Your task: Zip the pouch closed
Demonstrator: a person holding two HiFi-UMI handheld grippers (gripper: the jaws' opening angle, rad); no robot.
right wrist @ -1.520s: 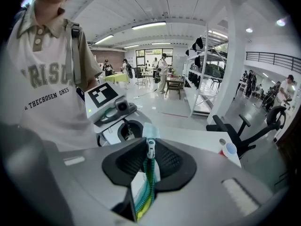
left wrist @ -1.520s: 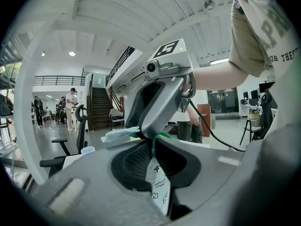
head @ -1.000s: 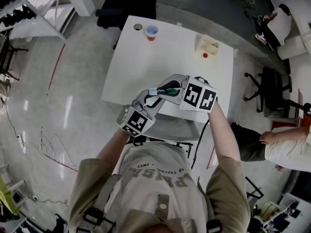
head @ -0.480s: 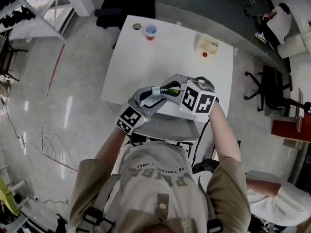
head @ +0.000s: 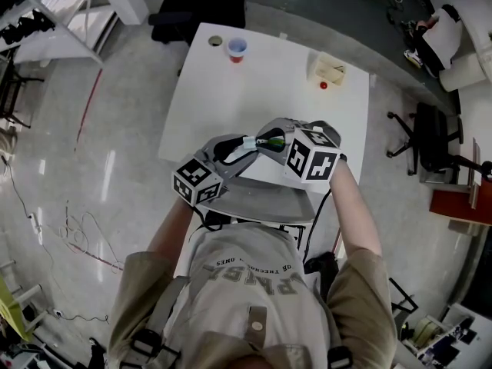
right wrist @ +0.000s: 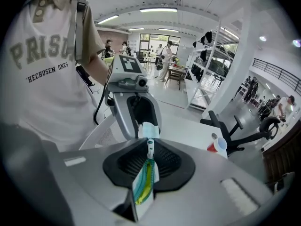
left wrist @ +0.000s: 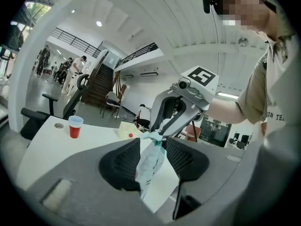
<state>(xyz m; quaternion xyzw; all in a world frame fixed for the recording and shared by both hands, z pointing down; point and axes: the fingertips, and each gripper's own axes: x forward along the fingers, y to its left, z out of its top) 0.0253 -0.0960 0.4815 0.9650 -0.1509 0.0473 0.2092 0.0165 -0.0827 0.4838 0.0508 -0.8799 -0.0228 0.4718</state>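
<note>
A white desk (head: 254,91) carries a red cup (head: 237,50) with a pale rim near its far edge, and a small dark disc (head: 215,41) lies just beside the cup. Toward the far right corner lies a pale yellow box (head: 331,69), with a small red ball (head: 324,86) just beside it. One black office chair (head: 184,14) stands behind the desk and another (head: 432,141) off to the right. White shelving (head: 58,18) stands at far left.

Bright even indoor light, ceiling strip lights (right wrist: 159,9), glare streaks on glossy floor (head: 108,175), fisheye bending at edges, dark vignetted corners
</note>
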